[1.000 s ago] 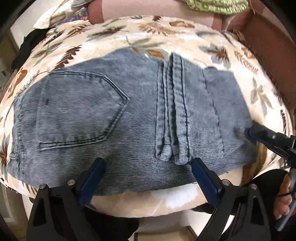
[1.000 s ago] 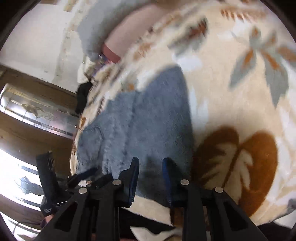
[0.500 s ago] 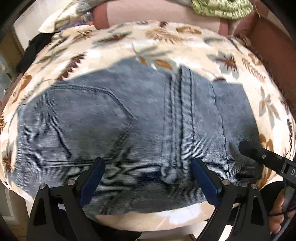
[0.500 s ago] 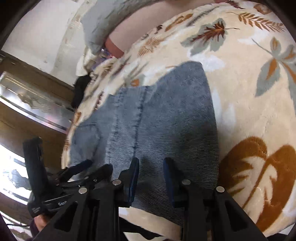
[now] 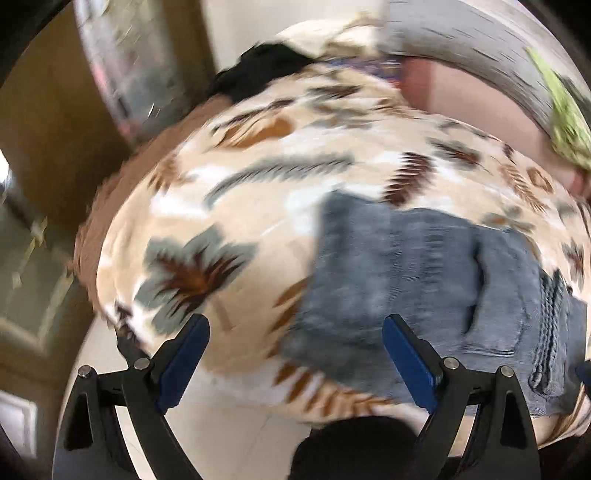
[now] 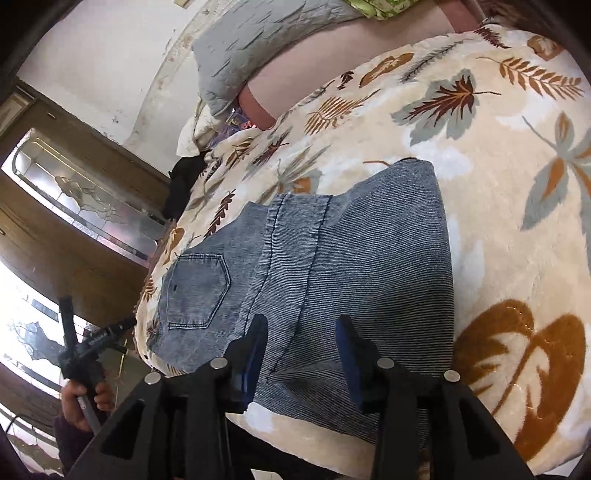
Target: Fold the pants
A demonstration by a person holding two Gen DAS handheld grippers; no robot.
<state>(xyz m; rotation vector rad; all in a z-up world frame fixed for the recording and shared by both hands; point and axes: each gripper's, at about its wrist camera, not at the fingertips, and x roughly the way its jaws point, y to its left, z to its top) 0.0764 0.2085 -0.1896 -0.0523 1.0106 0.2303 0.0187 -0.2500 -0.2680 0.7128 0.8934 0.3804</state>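
Observation:
Folded grey-blue denim pants [image 6: 351, 251] lie flat on a leaf-print blanket [image 6: 498, 184], back pocket up and to the left. My right gripper [image 6: 301, 326] hovers over their near edge. Its jaws are opening, with the denim under the gap and nothing pinched. The left wrist view is motion-blurred. In it my left gripper [image 5: 291, 332] stands wide open and empty over the blanket [image 5: 240, 184], at the left end of the pants [image 5: 406, 277]. The right wrist view also shows the left gripper [image 6: 96, 339], off the bed's left edge in a hand [image 6: 83, 400].
A grey pillow [image 6: 258, 40] and a green cloth [image 6: 384, 7] lie at the far side of the bed. A black item [image 6: 181, 184] sits at the far left corner. A wooden door with patterned glass [image 6: 74, 192] stands to the left. Pale floor [image 5: 229, 424] shows below the near edge.
My left gripper has swung quickly left, from over the middle of the pants to their left end, still open. The right gripper's jaws have widened above the near edge.

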